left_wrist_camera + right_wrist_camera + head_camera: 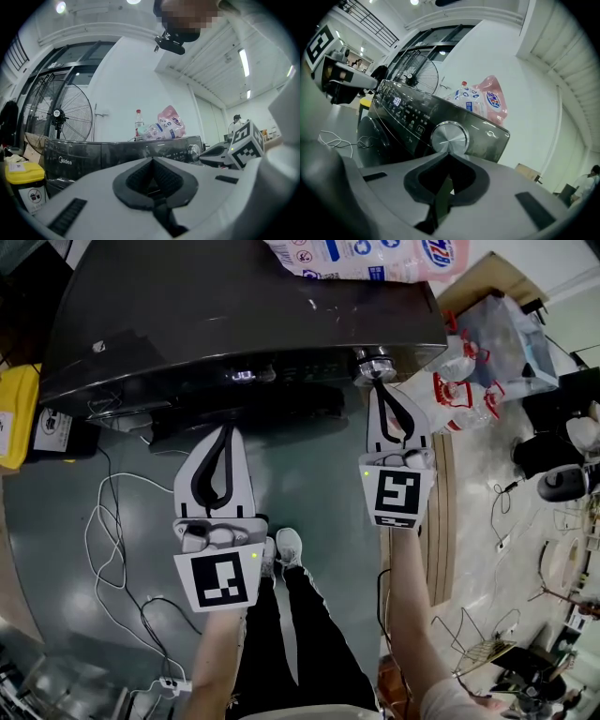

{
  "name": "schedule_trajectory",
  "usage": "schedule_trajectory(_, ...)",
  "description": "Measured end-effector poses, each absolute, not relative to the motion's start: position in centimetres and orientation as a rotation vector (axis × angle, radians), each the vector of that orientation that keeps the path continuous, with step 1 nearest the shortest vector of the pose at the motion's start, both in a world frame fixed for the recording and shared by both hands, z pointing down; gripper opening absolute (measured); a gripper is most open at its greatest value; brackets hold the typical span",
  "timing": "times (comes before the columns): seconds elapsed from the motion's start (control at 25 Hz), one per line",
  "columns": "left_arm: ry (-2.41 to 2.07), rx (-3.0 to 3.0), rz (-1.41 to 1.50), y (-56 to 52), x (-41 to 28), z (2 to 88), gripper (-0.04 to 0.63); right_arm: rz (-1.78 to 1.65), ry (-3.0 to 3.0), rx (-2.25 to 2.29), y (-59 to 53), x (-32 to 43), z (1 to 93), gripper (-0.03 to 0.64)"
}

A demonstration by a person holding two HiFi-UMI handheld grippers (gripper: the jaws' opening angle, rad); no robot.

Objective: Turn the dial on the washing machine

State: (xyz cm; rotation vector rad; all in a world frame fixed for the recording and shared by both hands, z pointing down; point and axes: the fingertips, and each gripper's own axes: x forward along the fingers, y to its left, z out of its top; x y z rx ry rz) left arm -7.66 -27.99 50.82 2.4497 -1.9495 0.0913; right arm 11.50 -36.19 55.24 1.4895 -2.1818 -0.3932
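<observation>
Nearest the head camera, my left hand-held gripper [226,430] hangs low over the floor [309,474], well short of the washing machine [234,306]. Its jaws meet at the tips with nothing between the pads, which I judge suits a hand with no part in the present step. My right hand-held gripper [380,383] is held higher and further forward, its jaws likewise closed on nothing and pointed straight at the dial [375,362]. This is the round silver knob at the right end of the dark control panel, to the right of the lit display [243,375]. In the right gripper view the dial sits just beyond and above the joined tips, centred on them; whether the tips touch its rim I cannot tell. I judge this to be the approach: the gripper is lined up on the knob so that the jaws, once parted, could close across its edge. Shut jaws can make no turn, so they must first open wider than the knob. A pink detergent pouch [375,254] lies on the machine's top above the dial, clear of the reach. White cables [112,521] trail over the floor at the left, away from my shoes [289,547]. The polished rim may let the pads slip.
</observation>
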Motion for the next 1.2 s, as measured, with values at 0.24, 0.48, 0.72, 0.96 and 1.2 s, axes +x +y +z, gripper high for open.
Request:
schedule_trajectory(0.24,-1.950,2.442,0.086,-27.9,-7.9,51.0,-0.002,-0.390,-2.179,1.490,-36.1,11.3,55.3,0.003)
schedule_trajectory(0.48,-1.955,2.443,0.089,-27.9,-8.3,51.1,-0.002,-0.396,-2.198,1.462,-35.8,10.1,55.6,0.003)
schedule_trajectory(0.72,-1.959,2.435,0.099,-27.8,-8.7,51.5,-0.002,-0.390,-2.204,1.477,-35.8,10.1,55.6,0.003)
schedule_trajectory(0.96,-1.963,2.431,0.080,-27.7,-8.6,51.0,-0.002,-0.366,-2.184,1.505,-35.5,10.9,55.3,0.003)
schedule_trajectory(1.2,-1.979,2.412,0.025,-27.3,-8.7,47.3,-0.002,-0.343,-2.189,1.503,-33.2,10.7,51.8,0.003)
